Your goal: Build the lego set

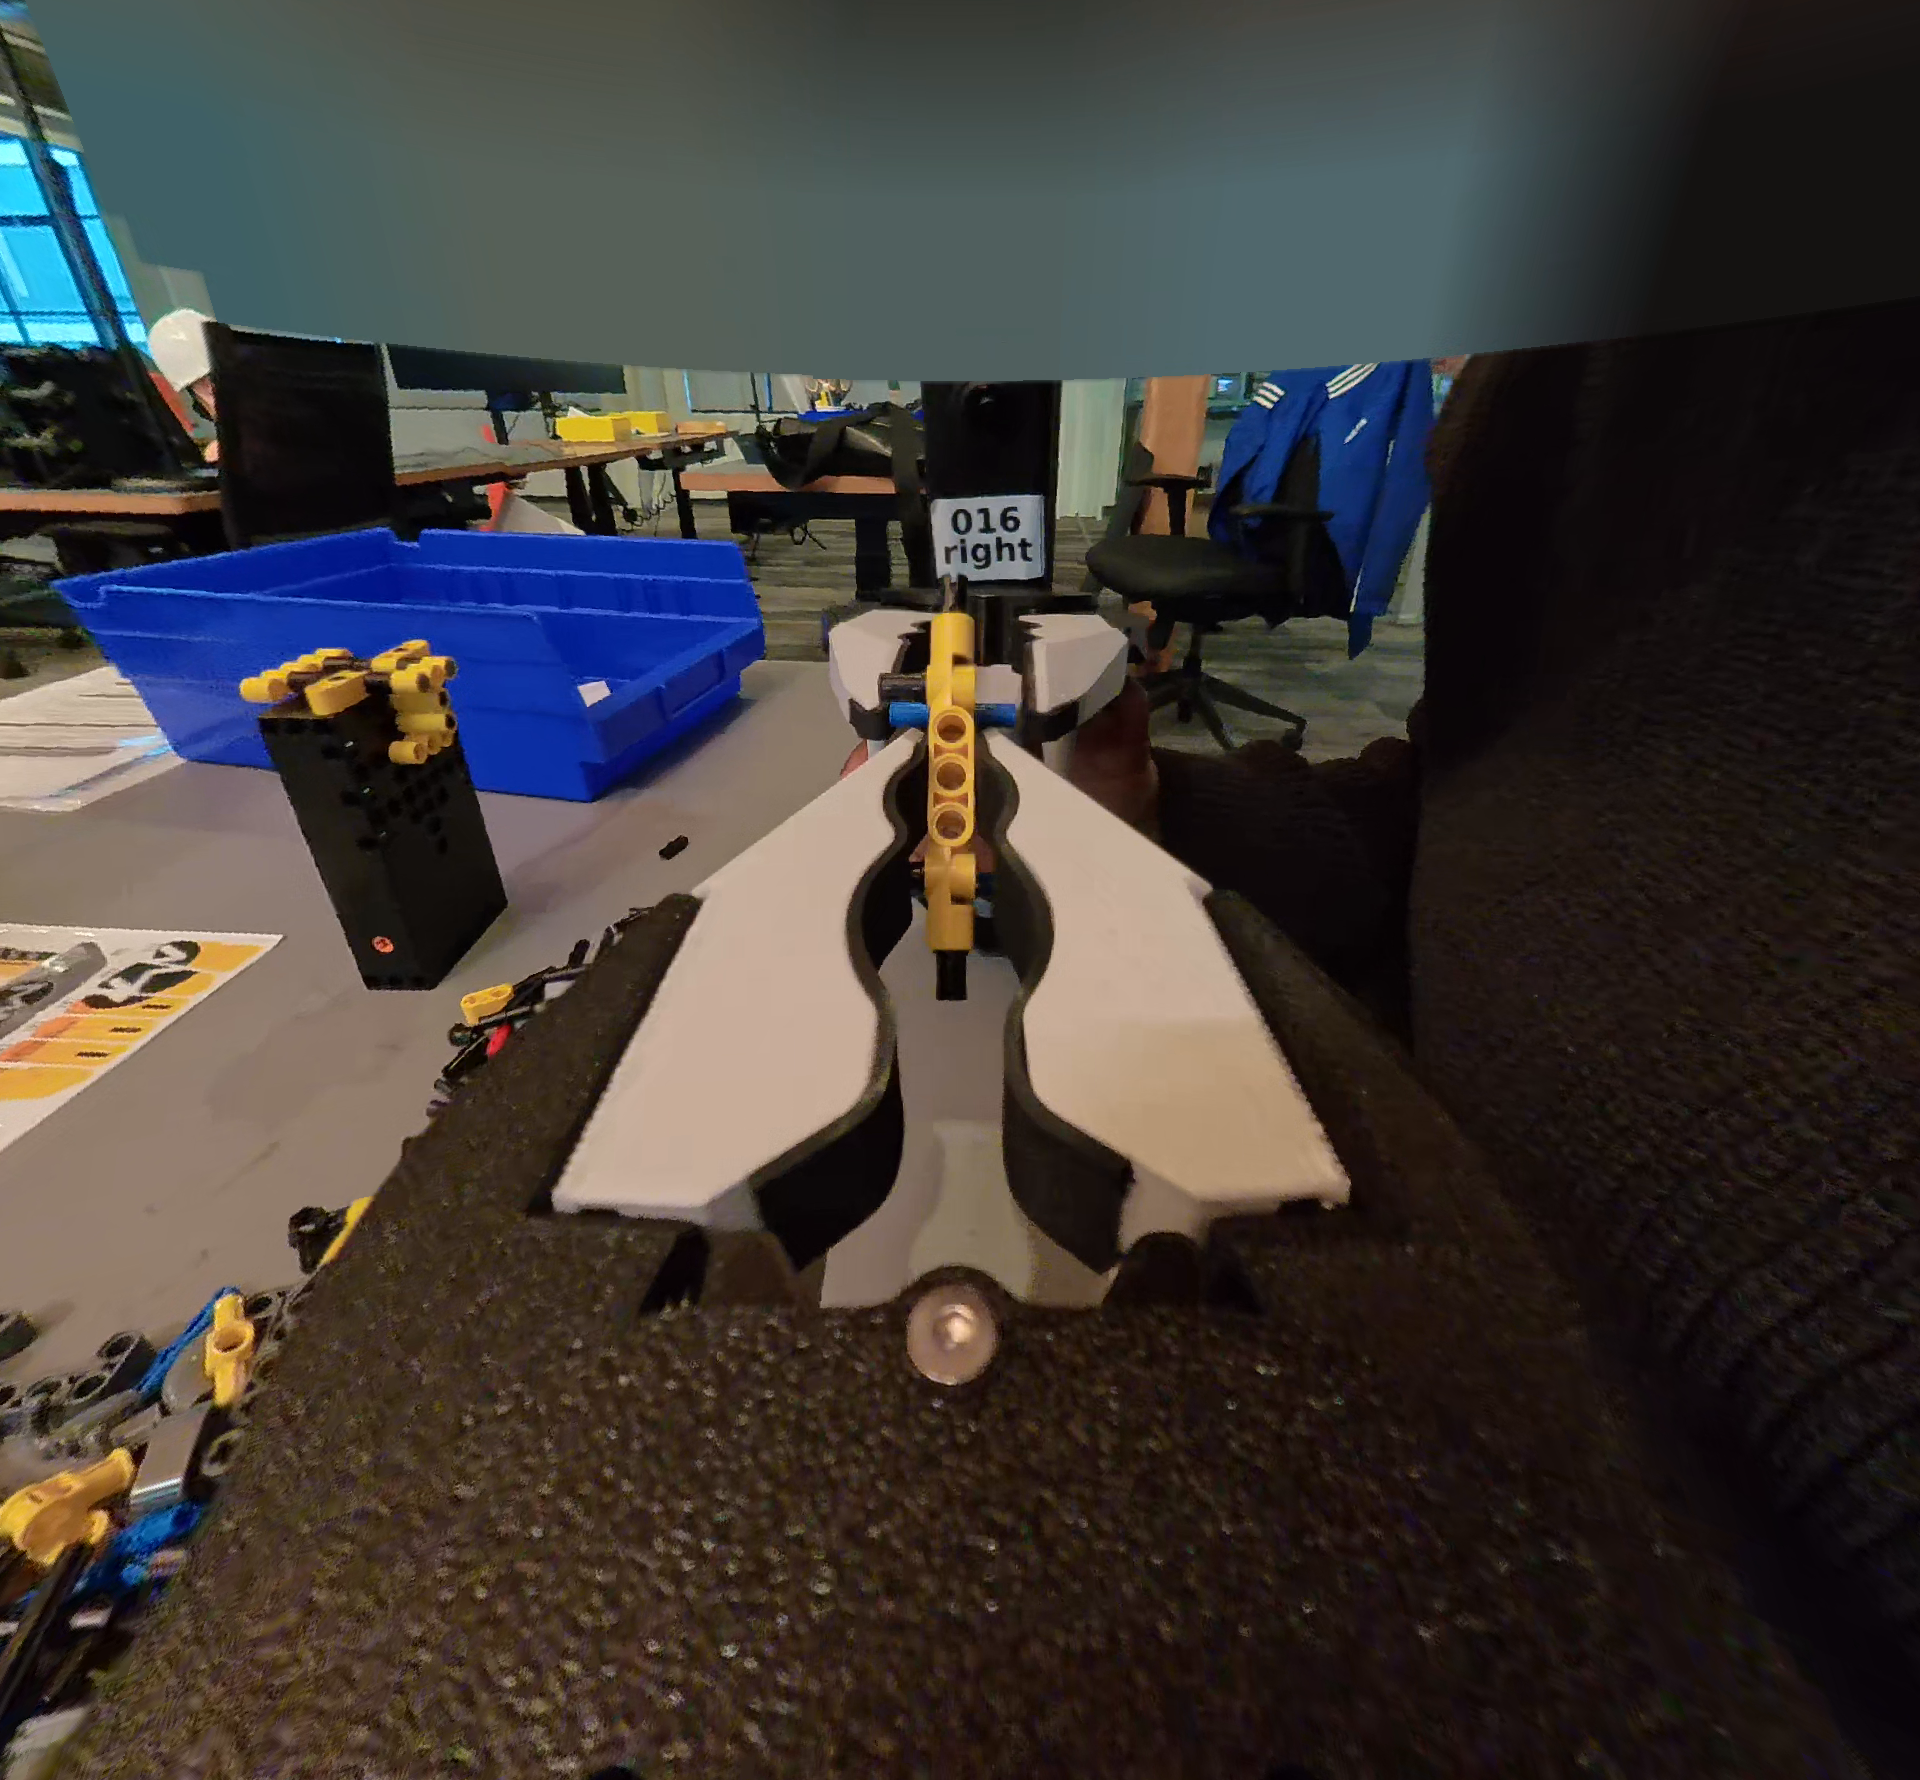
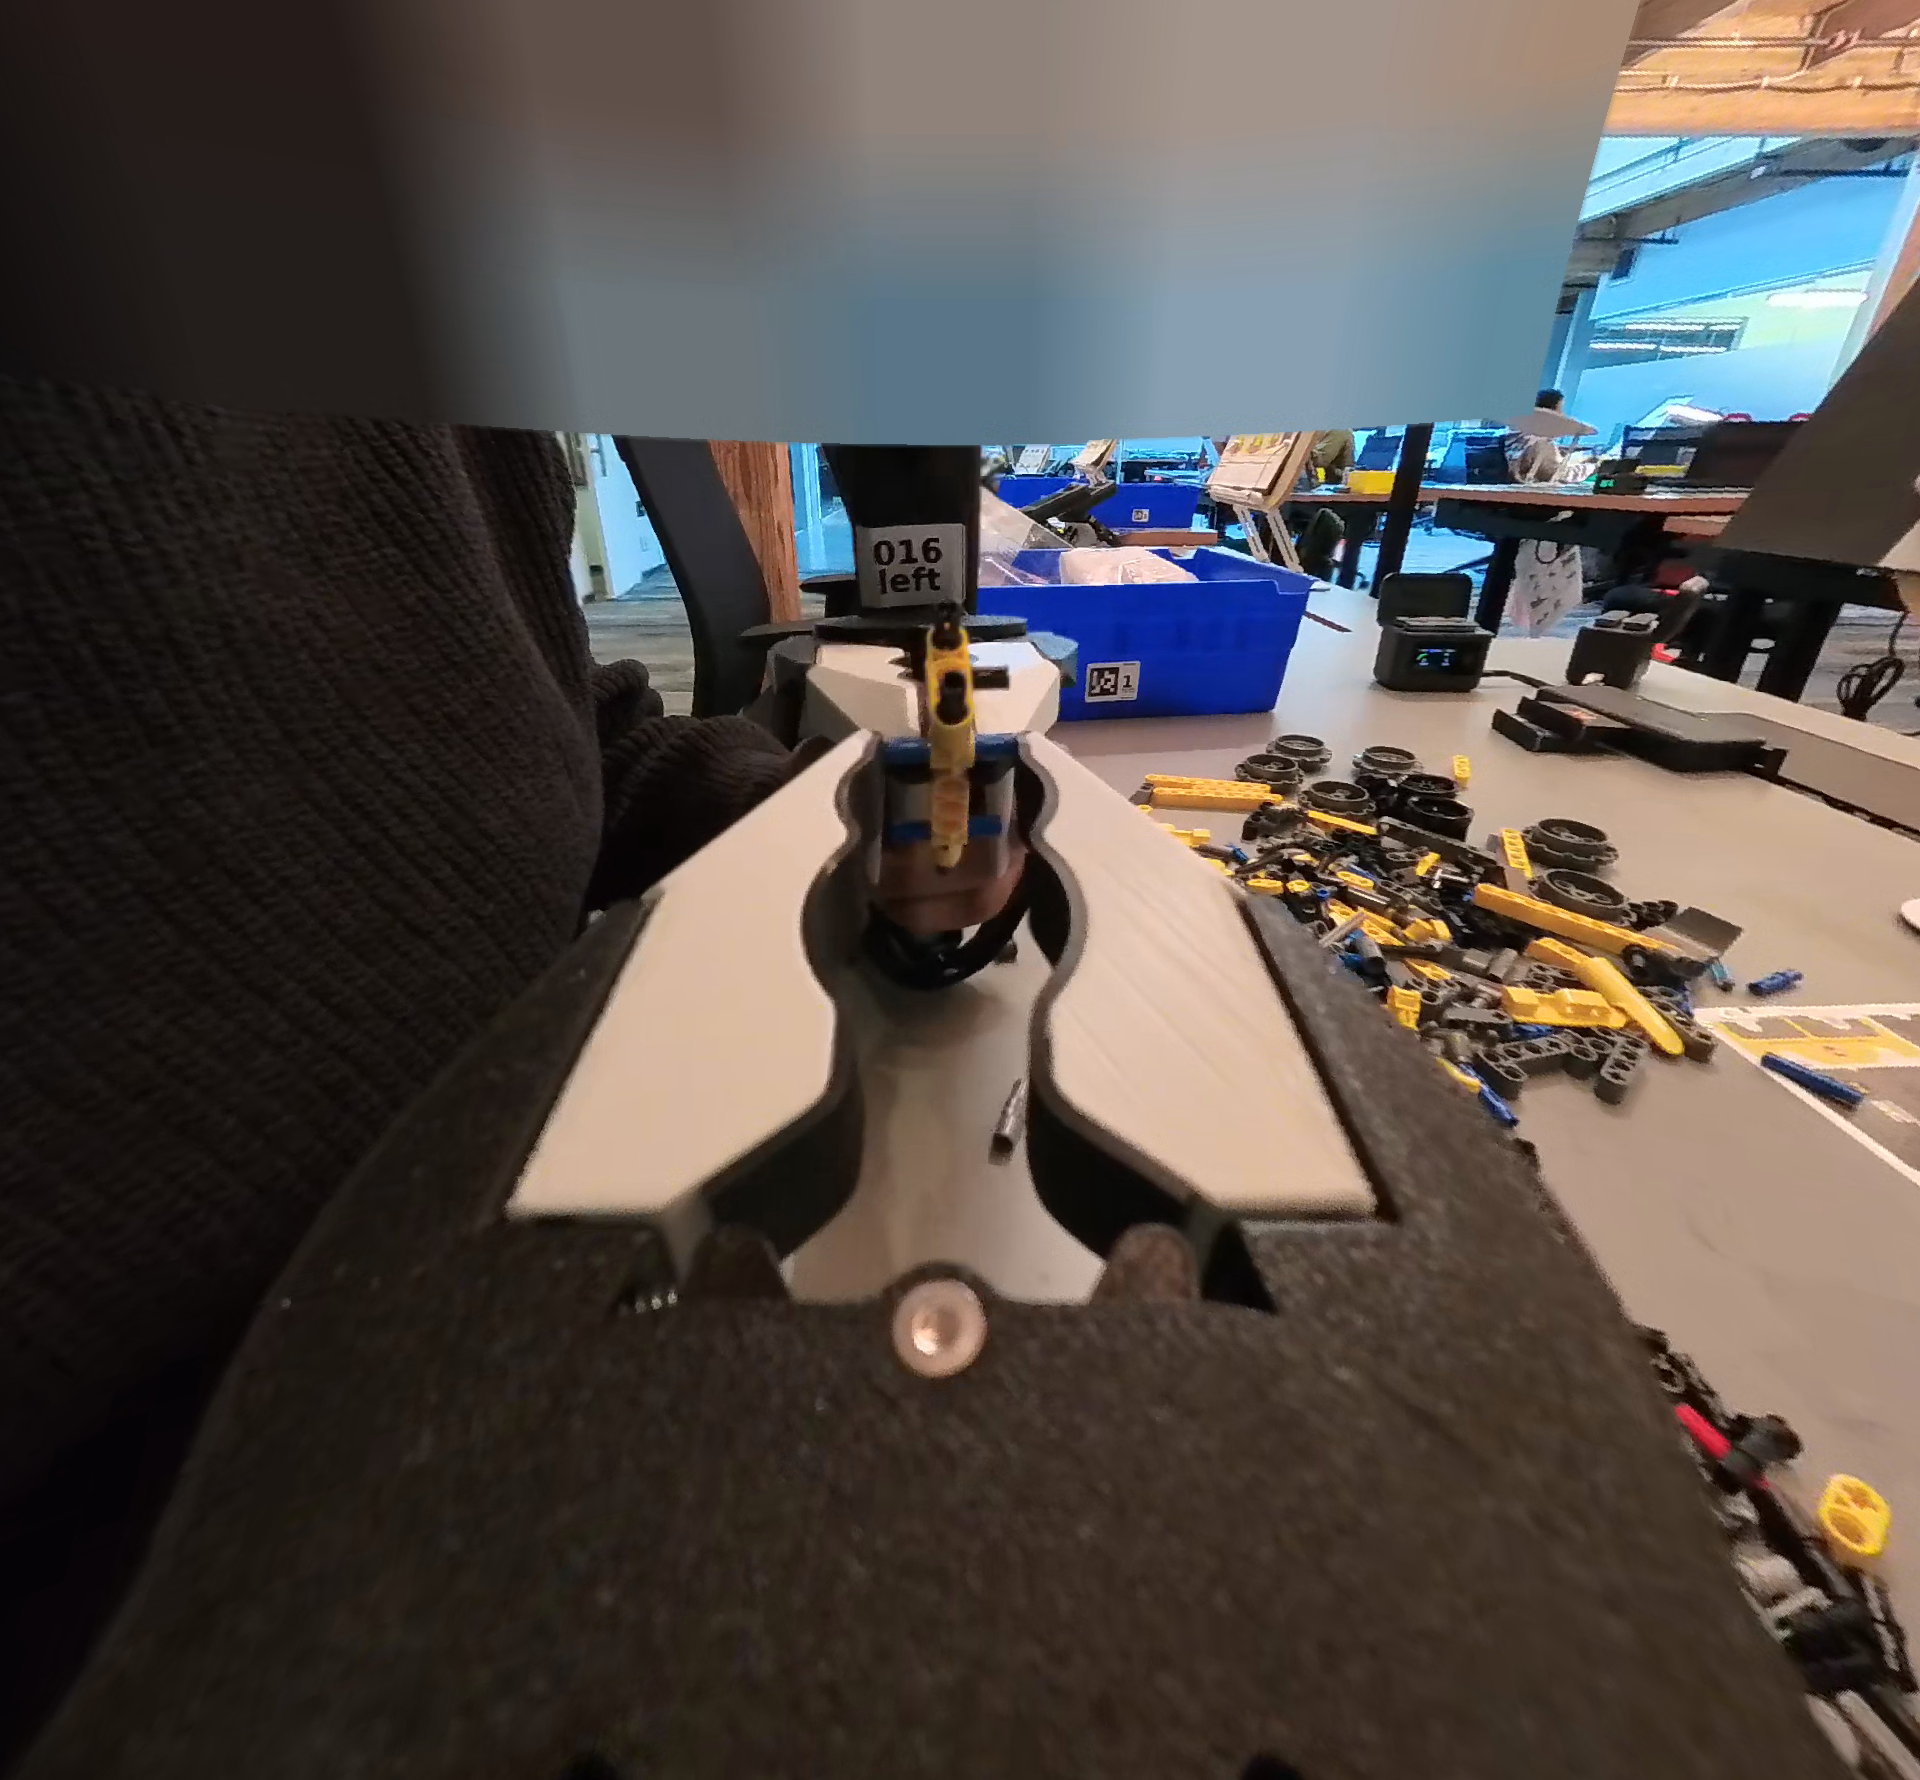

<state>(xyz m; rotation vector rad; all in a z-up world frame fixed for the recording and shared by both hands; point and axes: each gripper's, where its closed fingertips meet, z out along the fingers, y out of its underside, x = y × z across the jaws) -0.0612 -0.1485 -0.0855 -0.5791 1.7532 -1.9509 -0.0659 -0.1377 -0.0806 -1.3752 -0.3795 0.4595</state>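
L gripper [image 1: 951, 795] clamped on yellow beam [image 1: 951, 774], held above grey table [image 1: 582, 857]. R gripper [image 2: 940, 795] facing it, pinching same assy at blue pins [image 2: 904, 831]. Black block [image 1: 384, 826] w/ yellow bits stands left, loose parts pile [image 2: 1455, 920] on R side.

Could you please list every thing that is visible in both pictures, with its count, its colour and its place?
yellow beam: one, yellow with blue and black pins, held in the air between both grippers
black block: one, black with yellow parts on top, upright on the table
blue bin: one, blue, behind the black block
second blue bin: one, blue, at the far table edge
loose parts: many, yellow, black, grey and blue, heaped on the table
printed sheet: one, white and yellow, flat on the table
table: one, grey
left gripper: grey fingers, shut on the beam
right gripper: grey fingers, shut on the beam
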